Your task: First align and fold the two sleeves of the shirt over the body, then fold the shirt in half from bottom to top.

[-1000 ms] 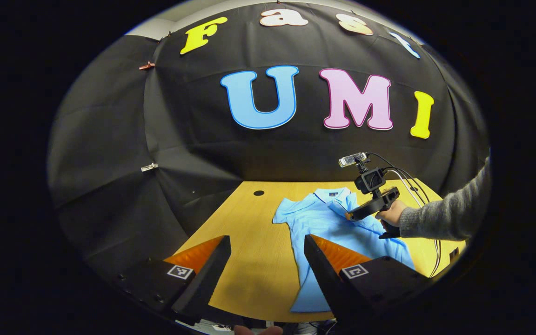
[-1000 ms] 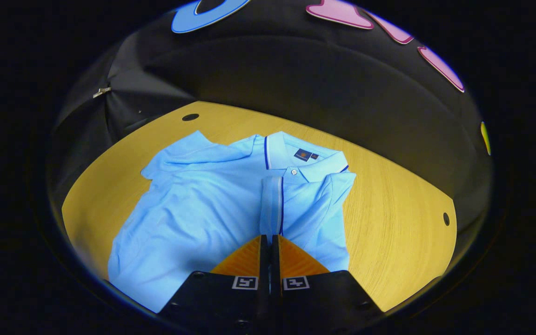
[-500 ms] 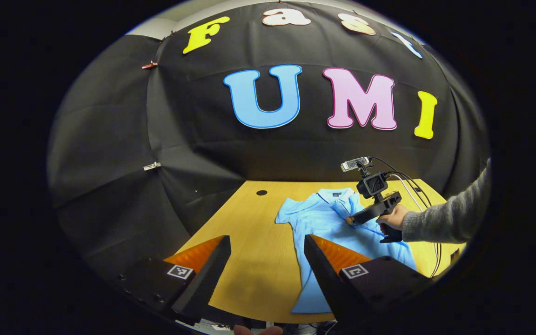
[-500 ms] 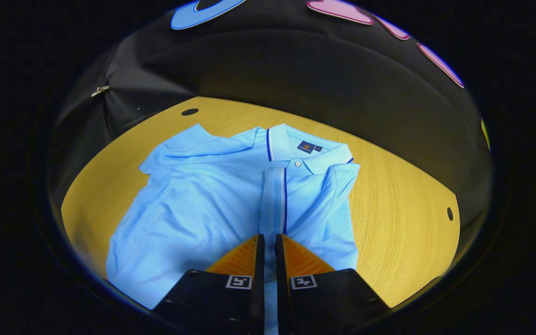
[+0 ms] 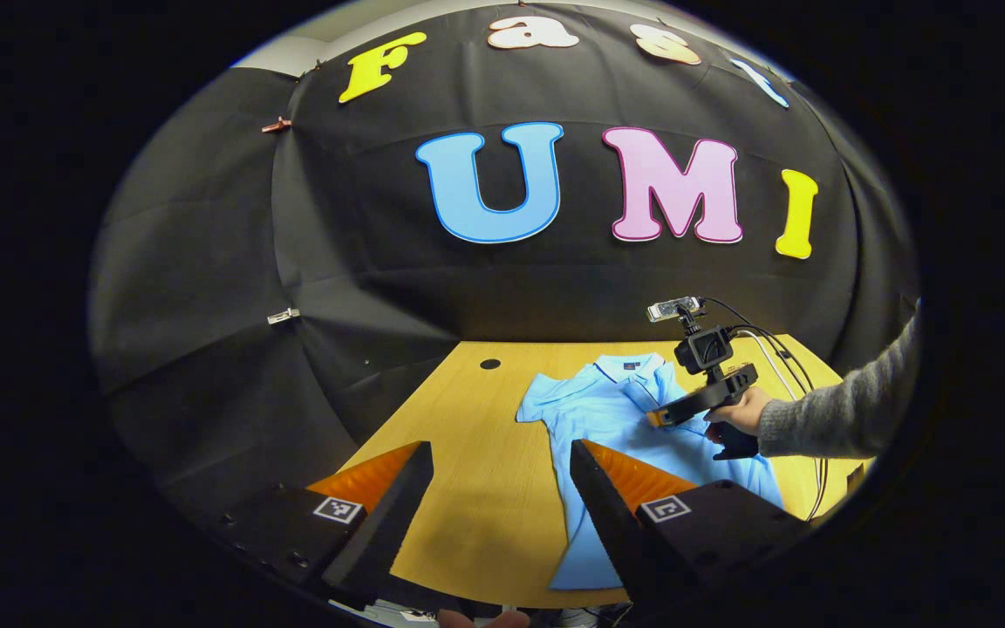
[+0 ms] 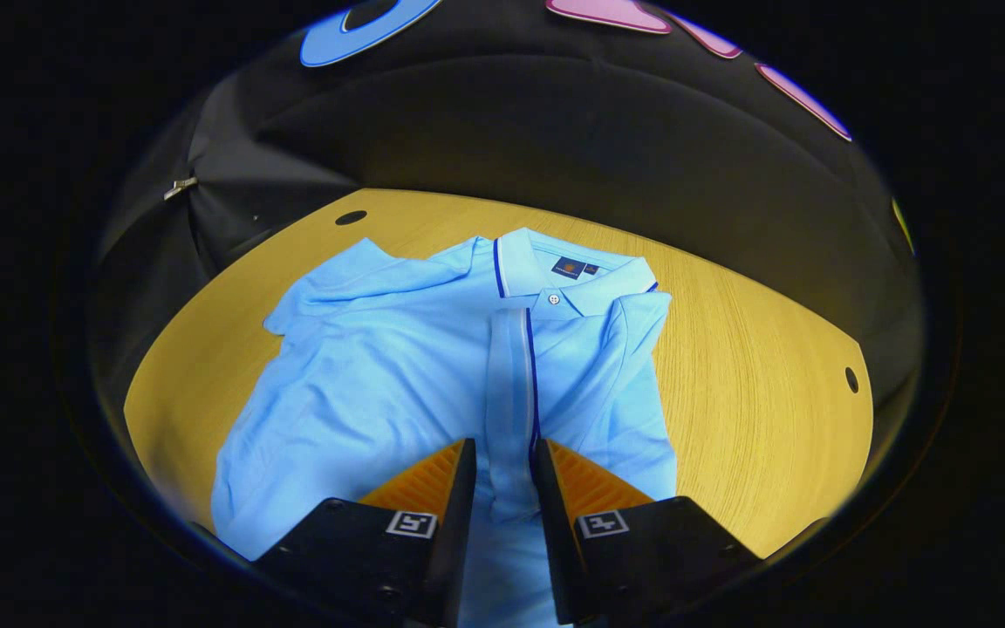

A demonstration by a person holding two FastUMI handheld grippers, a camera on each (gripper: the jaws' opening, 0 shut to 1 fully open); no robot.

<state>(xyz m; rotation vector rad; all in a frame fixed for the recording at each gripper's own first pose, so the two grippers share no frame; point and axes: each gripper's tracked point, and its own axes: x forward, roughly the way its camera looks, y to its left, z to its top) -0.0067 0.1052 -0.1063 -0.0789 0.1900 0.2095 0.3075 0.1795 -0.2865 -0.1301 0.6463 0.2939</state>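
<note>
Both tools are seen above a wooden worktop (image 6: 755, 366) on which a light blue polo shirt (image 6: 380, 375) lies spread, collar toward the black cloth wall. From the right gripper view, the right tool (image 6: 502, 458) is held low over the lower part of the shirt's placket; its fingers stand somewhat apart, with the buttoned strip running up between them, and no cloth is seen pinched. The shirt's sleeve (image 6: 633, 349) on the right of that view is folded in over the body, its edge lying just beside the placket, while the other sleeve (image 6: 328, 279) is spread out to the left on the wood.

From the left gripper view, the left tool (image 5: 502, 453) is held well apart from the shirt (image 5: 607, 410), near the front edge of the worktop (image 5: 468, 453), with its fingers wide apart and nothing between them. The shirt lies ahead and to the right of it. Farther off, the right tool (image 5: 655, 417) is seen over the garment, held by a hand (image 5: 734, 410) in a grey sleeve (image 5: 843, 406), with cables trailing from it.
</note>
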